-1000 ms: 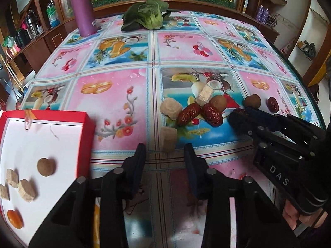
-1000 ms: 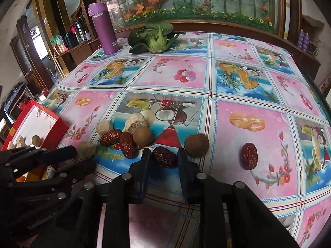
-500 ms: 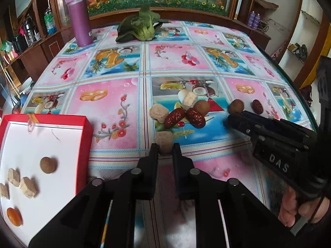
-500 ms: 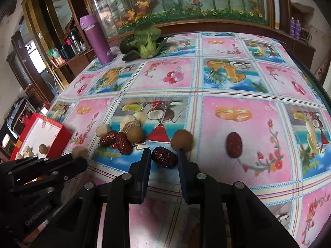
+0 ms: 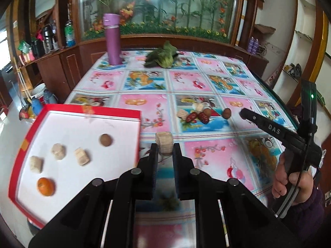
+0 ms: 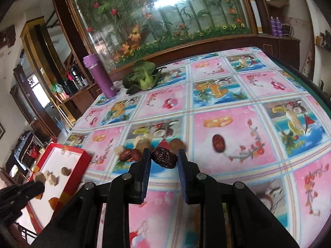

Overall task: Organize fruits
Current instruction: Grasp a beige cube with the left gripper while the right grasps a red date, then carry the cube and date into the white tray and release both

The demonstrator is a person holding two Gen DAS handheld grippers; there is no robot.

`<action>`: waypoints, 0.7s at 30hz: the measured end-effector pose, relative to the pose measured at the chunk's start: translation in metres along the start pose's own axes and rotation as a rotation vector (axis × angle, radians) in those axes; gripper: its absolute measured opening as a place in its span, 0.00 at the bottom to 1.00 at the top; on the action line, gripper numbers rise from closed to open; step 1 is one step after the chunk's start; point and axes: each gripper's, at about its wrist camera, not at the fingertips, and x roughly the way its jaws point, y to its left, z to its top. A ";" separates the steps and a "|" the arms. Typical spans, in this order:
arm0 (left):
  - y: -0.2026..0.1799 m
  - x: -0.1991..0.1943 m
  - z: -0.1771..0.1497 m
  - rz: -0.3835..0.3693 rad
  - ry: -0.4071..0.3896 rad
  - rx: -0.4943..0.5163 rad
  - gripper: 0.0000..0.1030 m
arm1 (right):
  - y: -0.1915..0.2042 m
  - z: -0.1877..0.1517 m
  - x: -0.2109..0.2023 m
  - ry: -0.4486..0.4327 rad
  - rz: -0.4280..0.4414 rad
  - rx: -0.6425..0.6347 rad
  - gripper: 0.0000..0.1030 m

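My left gripper is shut on a beige fruit chunk, held above the table beside the right rim of the red tray. The tray holds three beige chunks, a brown round fruit and an orange fruit. My right gripper is shut on a dark red date, lifted off the cloth. A small pile of dates and chunks stays mid-table, with a brown round fruit beside it. A lone date lies to the right.
A purple bottle and a leafy green vegetable stand at the table's far side. The right gripper's body and the hand holding it fill the right of the left wrist view. The table's right edge is close.
Both grippers have risen from the table with their catch. The left one shut on the beige chunk and swung left toward the tray. The right one lifted the date.
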 end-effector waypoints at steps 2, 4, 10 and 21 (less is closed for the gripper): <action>0.013 -0.010 -0.006 0.027 -0.017 -0.019 0.15 | 0.014 -0.008 -0.005 -0.001 0.044 -0.012 0.24; 0.025 -0.017 -0.012 0.056 -0.031 -0.030 0.15 | 0.028 -0.015 -0.008 -0.006 0.081 -0.025 0.24; 0.065 -0.027 -0.025 0.142 -0.045 -0.099 0.15 | 0.101 -0.032 0.007 0.084 0.230 -0.097 0.23; 0.129 -0.045 -0.037 0.268 -0.087 -0.220 0.15 | 0.207 -0.051 0.033 0.164 0.328 -0.283 0.24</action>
